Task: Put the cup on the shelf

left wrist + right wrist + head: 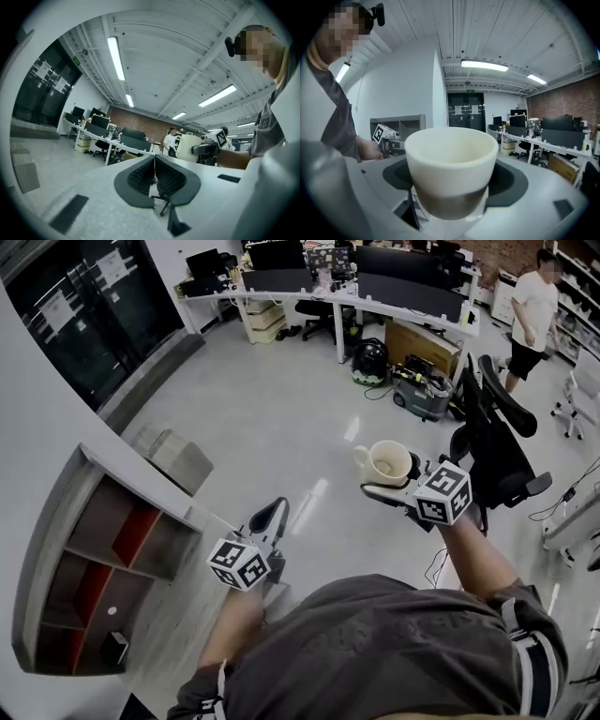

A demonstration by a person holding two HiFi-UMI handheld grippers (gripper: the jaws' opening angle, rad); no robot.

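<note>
A cream cup [387,463] with a handle on its left sits upright in my right gripper [395,480], held in the air to the right of my body. In the right gripper view the cup [451,164] fills the space between the jaws, which are shut on its lower part. My left gripper [272,517] hangs lower and to the left, its jaws pressed together [154,174] with nothing between them. The grey shelf unit [103,559] with red-backed compartments stands at the lower left against a white wall, and shows far off in the right gripper view [401,124].
A black office chair [497,442] stands just right of the cup. Desks with monitors [356,282] run along the back, with boxes and bags on the floor below. A person [532,315] stands at the far right. Dark glass doors [94,306] are at the upper left.
</note>
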